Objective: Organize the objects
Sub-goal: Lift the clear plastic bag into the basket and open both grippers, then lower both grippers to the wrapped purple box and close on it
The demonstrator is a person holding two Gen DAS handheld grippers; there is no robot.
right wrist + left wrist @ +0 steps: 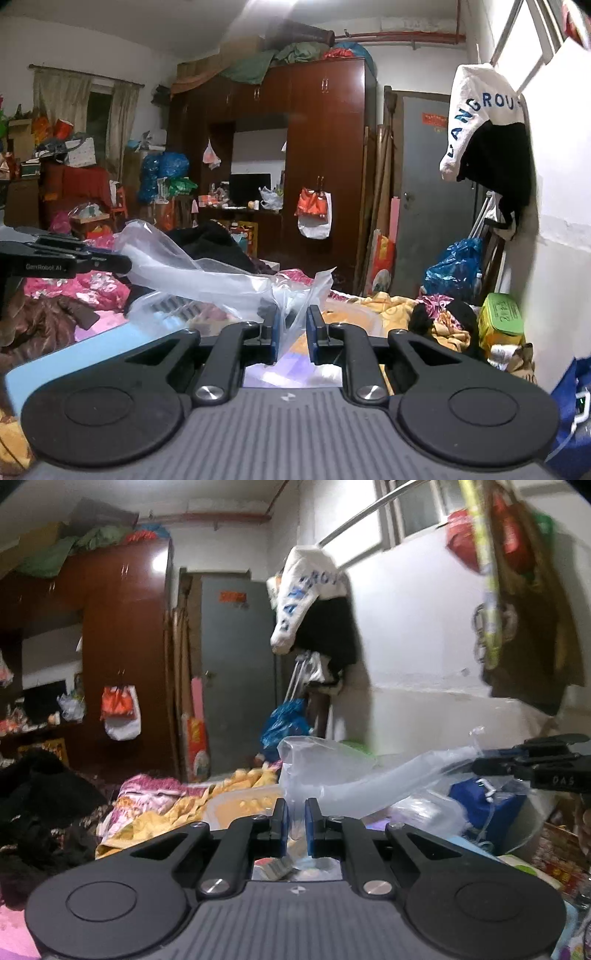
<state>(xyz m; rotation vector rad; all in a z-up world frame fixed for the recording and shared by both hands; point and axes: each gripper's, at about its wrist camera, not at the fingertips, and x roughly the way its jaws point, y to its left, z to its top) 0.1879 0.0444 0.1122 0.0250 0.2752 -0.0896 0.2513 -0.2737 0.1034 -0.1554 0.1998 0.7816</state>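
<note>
A clear plastic bag [332, 775] is stretched between both grippers above a cluttered bed. My left gripper [296, 812] is shut on one edge of the bag, its blue pads narrowly apart with plastic between them. My right gripper [291, 325] is shut on the other edge of the bag [207, 280]. The right gripper shows at the right edge of the left wrist view [476, 764]. The left gripper shows at the left edge of the right wrist view [127, 264]. What the bag holds is unclear.
A floral quilt [159, 801] and dark clothes [37, 794] cover the bed. A blue box [484, 801] and a green tin [502, 314] lie near the white wall. A brown wardrobe [325, 147] and a grey door [236, 664] stand behind.
</note>
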